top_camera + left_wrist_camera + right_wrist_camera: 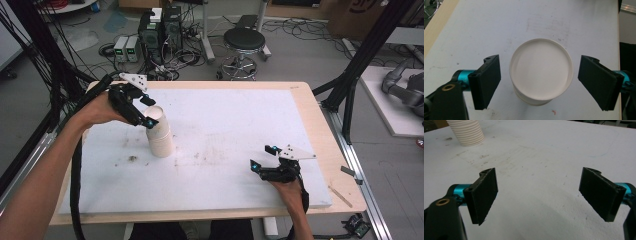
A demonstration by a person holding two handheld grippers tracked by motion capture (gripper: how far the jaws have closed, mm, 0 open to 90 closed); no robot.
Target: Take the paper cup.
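A stack of white ribbed paper cups (159, 137) stands upside down on the left half of the white board (225, 115). My left gripper (148, 111) hangs over the stack's top. In the left gripper view the round cup base (541, 70) lies between the two black jaws of the left gripper (540, 65), with a narrow gap on each side, so the pads do not touch it. My right gripper (262, 157) rests low near the board's front right, open, with bare board between the jaws of the right gripper (537, 173). The cup stack (469, 131) shows far off at upper left there.
The board lies on a wooden table (310, 115) with a small wooden stick (340, 196) at its right front corner. Beyond the far edge stand a black stool (243, 40) and computer boxes with cables (160, 30). Black frame posts flank both sides.
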